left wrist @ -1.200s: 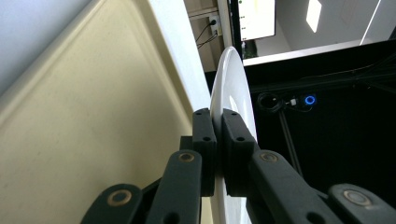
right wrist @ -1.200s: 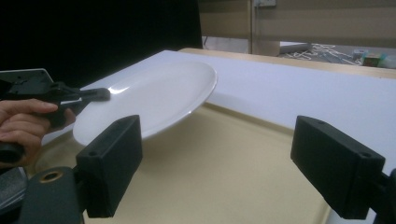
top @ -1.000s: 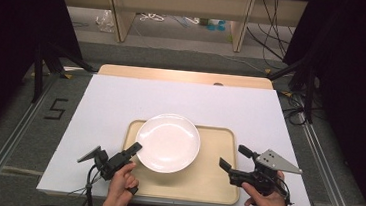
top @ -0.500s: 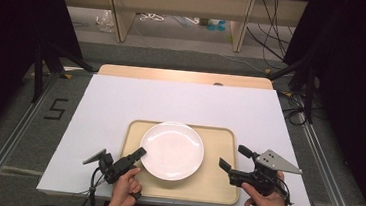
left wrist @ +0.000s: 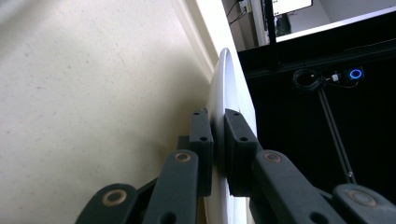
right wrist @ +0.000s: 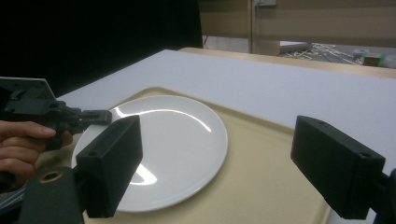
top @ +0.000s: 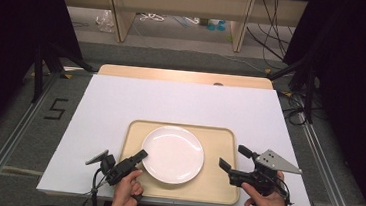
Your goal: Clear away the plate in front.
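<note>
A round white plate lies on a beige tray at the near middle of the white table. My left gripper is shut on the plate's near-left rim. The left gripper view shows the plate edge-on, clamped between the two black pads of the left gripper, with the tray beside it. My right gripper stands open over the tray's right part, apart from the plate. Between the right gripper's wide jaws I see the plate, the tray and the left gripper on the rim.
A white mat covers the table, with a wooden strip along the far edge. Cables and shelf legs lie on the floor beyond. Dark curtains flank both sides.
The plate has shifted a little to the right and toward the near edge of the tray, along with my left gripper holding its rim. My right gripper has stayed in place.
</note>
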A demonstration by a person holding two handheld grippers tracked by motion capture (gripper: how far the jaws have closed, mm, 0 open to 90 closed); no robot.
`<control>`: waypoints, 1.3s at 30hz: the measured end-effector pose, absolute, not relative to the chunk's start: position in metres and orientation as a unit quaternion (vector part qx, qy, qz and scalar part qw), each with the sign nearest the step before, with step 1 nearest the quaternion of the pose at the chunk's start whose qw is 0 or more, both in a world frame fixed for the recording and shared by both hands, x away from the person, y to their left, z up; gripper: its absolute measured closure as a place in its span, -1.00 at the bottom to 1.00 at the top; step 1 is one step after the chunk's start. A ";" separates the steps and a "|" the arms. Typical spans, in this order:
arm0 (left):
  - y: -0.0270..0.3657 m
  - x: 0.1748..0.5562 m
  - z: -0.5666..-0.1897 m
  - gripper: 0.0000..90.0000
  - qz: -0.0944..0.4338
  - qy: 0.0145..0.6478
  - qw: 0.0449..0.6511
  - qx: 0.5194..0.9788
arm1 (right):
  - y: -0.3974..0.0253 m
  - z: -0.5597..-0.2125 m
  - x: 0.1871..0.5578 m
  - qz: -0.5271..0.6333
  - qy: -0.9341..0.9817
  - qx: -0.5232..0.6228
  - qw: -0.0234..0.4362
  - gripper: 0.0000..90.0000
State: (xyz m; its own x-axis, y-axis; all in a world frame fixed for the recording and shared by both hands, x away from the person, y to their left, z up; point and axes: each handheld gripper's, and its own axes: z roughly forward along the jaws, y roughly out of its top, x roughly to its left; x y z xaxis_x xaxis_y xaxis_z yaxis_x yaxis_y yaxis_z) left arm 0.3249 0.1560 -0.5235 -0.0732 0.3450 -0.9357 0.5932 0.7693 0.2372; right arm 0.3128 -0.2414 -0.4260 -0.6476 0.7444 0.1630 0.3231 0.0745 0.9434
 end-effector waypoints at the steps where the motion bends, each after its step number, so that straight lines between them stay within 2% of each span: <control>1: 0.155 0.325 -0.523 0.85 -0.105 0.727 0.597 0.323 | -0.241 -0.426 0.313 0.567 0.709 0.376 0.186 -0.61; 14: 0.141 0.334 -0.518 0.89 -0.094 0.737 0.565 0.359 | -0.241 -0.426 0.313 0.567 0.708 0.377 0.186 -0.61; 23: 0.138 0.330 -0.519 0.89 -0.091 0.738 0.565 0.357 | -0.241 -0.426 0.313 0.568 0.706 0.380 0.187 -0.61; 28: 0.136 0.326 -0.519 0.84 -0.069 0.737 0.555 0.379 | -0.241 -0.426 0.313 0.568 0.705 0.381 0.186 -0.61; 29: 0.136 0.325 -0.519 0.70 -0.065 0.739 0.547 0.388 | -0.241 -0.426 0.313 0.568 0.707 0.379 0.185 -0.61; 31: 0.136 0.323 -0.518 0.59 -0.046 0.740 0.541 0.397 | -0.241 -0.426 0.312 0.568 0.707 0.378 0.186 -0.61; 34: 0.138 0.323 -0.507 0.26 -0.013 0.738 0.539 0.407 | -0.241 -0.426 0.313 0.567 0.707 0.378 0.186 -0.61; 39: 0.139 0.324 -0.497 0.09 0.017 0.721 0.544 0.428 | -0.241 -0.426 0.313 0.566 0.708 0.378 0.186 -0.61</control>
State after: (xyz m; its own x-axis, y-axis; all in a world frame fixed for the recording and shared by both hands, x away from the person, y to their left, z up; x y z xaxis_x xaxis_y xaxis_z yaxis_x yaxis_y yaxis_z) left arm 0.3238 0.1393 -0.4971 -0.0404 0.6358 -0.7708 0.5998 0.6324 0.4902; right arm 0.3125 -0.2411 -0.4259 -0.6448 0.7465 0.1643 0.3250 0.0732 0.9429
